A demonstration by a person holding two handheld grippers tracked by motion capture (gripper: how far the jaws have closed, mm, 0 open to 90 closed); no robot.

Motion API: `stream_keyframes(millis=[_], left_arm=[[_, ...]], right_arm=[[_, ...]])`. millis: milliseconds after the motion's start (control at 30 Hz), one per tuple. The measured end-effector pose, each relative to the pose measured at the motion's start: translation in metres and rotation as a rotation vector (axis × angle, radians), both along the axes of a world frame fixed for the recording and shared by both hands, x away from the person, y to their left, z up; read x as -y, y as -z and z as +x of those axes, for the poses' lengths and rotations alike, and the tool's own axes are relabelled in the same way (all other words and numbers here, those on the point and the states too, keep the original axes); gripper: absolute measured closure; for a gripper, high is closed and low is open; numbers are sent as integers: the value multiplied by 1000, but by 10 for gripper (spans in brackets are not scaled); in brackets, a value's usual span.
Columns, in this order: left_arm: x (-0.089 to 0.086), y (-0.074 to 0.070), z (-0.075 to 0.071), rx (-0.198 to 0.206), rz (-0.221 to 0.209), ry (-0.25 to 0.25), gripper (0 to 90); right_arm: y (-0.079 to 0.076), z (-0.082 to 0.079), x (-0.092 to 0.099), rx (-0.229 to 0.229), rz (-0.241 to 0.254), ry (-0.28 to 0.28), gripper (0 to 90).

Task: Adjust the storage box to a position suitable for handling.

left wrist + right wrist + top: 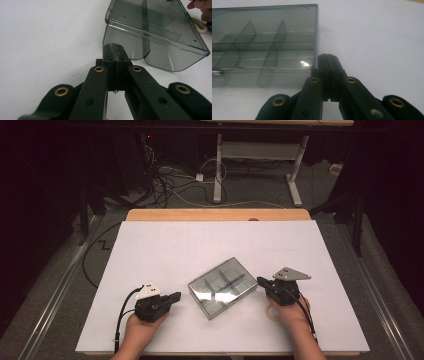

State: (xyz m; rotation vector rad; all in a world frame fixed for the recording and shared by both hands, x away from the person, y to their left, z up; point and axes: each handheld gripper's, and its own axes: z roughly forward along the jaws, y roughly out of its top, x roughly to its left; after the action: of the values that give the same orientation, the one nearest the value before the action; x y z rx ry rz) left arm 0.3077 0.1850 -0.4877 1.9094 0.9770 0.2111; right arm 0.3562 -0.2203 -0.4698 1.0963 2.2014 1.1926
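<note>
High view: a smoky compartment box [223,287] lay skewed mid-counter [165,245], left claw [175,296] and right claw [260,281] flanking it, probably to steady it.
Left gripper view: jaws closed, empty, near a corner.
Right gripper view: jaws closed, empty, tips seemingly touching the box edge.

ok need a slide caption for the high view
Two hand-held grippers, left and right, both shut, flank a clear divided plastic box on a white table.

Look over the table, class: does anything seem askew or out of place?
The clear divided box lies turned at an angle to the table edges, between the two shut hand-held grippers. A small pale ring lies loose beside the right hand. Nothing looks spilled or damaged.
</note>
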Motion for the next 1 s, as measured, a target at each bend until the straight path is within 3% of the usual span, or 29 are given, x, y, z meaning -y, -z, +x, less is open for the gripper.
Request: stream_keyframes(millis=[333, 400, 533, 733, 900, 1000], left_arm=[[0, 0, 0, -1, 5, 2, 882], [-2, 0, 0, -2, 5, -5, 882], [-7, -1, -2, 5, 25, -21, 881], [-19, -2, -8, -9, 12, -48, 881], [-27, -2, -13, -15, 17, -65, 881], [-26, 0, -14, -21, 33, -52, 881]], right_arm=[[1, -35, -12, 3, -15, -60, 900], [2, -49, -18, -1, -11, -86, 900], [1, -63, -25, -3, -9, -109, 900], [1, -88, -43, 7, -8, -176, 900], [3, -97, -57, 13, 2, -228, 900], [3, -96, -57, 15, 9, -225, 900]])
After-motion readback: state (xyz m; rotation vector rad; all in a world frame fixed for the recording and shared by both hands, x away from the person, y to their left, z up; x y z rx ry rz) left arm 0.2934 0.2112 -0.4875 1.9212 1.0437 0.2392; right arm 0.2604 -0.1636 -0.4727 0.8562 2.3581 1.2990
